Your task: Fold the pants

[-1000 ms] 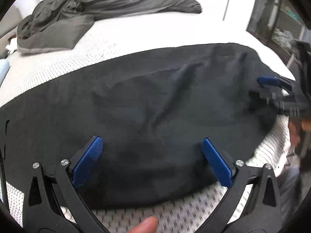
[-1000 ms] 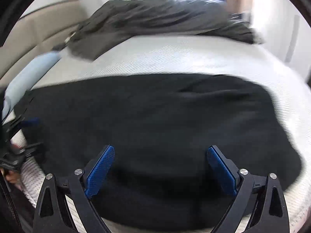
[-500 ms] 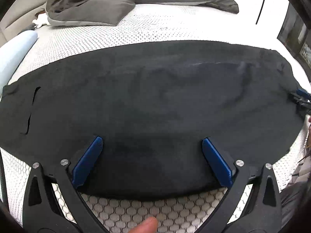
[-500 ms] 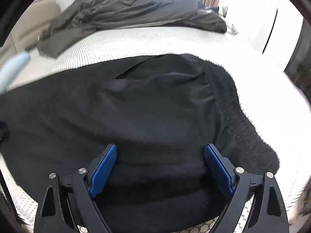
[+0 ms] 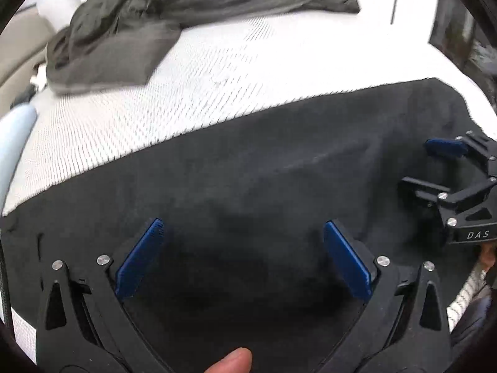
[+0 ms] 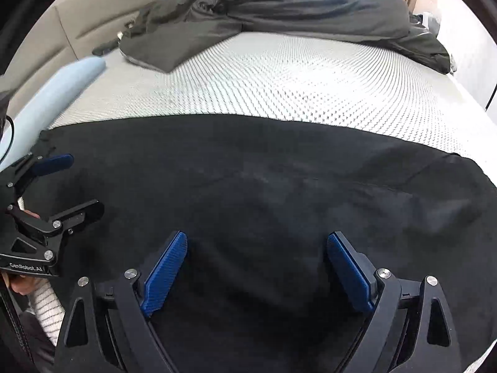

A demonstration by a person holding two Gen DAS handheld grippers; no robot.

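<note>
pants (image 5: 248, 186): black, soft, matte fabric
state: spread flat, few shallow wrinkles
place: across the near edge of the bed

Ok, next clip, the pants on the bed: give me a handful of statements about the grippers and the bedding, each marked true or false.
1. The left gripper is open over the black pants. True.
2. The right gripper is shut on the pants. False: its blue pads stand wide apart with the cloth lying flat between them.
3. A grey duvet is bunched at the far end of the bed. True.
4. The pants hang in the air between the grippers. False: they lie spread on the white mattress.
5. A light blue pillow lies at the left edge of the bed in the right wrist view. True.
</note>
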